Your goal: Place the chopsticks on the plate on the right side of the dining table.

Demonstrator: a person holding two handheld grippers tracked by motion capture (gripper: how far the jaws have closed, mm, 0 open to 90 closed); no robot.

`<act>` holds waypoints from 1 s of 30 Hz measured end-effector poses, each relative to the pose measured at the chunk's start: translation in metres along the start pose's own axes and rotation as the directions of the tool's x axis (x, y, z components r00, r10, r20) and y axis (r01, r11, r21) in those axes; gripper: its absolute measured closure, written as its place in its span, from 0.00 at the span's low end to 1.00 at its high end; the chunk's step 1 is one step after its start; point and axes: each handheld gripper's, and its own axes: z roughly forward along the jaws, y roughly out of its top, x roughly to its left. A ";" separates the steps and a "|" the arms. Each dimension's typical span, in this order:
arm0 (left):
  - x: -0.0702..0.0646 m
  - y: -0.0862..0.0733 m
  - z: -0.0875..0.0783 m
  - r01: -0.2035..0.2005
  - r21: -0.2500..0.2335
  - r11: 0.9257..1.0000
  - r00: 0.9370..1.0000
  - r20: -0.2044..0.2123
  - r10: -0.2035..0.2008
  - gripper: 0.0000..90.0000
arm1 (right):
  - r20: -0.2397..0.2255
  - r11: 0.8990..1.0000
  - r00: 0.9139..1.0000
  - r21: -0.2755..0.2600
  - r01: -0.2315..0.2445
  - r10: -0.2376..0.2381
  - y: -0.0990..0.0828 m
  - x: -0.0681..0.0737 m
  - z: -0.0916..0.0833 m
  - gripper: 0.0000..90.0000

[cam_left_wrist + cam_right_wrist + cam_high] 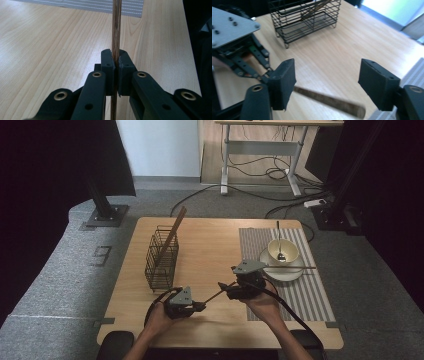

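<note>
**One chopstick passing from hand to hand above the table**

In the lower middle of the high view, the left gripper (200, 307) is clamping a dark wooden chopstick (214, 294), which is slanting up and to the right toward the right gripper (223, 287). Seen along the left gripper's own jaws, the two black pads are pressing tight on the chopstick (116, 37), which is running straight up the middle of that frame; its lower stretch is disappearing behind the jaws and its far tip is being cut off at the top edge.

The right gripper's jaws are standing well apart. In the right gripper view the chopstick (329, 101) is lying low in the gap between the pads, blurred, its end close to the right pad; neither pad is pressing on it. The left gripper (265, 68) is showing at the left of that frame, partly cut off by the edge.

A wire basket (162, 261) is standing at the left of the table (210, 240), with a second chopstick (174, 231) leaning out of its top. At the right, on a striped mat (310, 295), a bowl (290, 251) is sitting on a plate (283, 275), with a spoon (280, 245) in the bowl and another stick (292, 267) lying across the plate. Whether that stick is touching the bowl is hard to make out from here.
</note>
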 end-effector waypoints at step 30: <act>0.001 0.000 -0.002 -0.004 -0.003 1.000 1.000 0.006 0.004 0.94 | 0.074 0.992 0.995 0.109 -0.068 0.060 -0.040 -0.028 0.017 0.29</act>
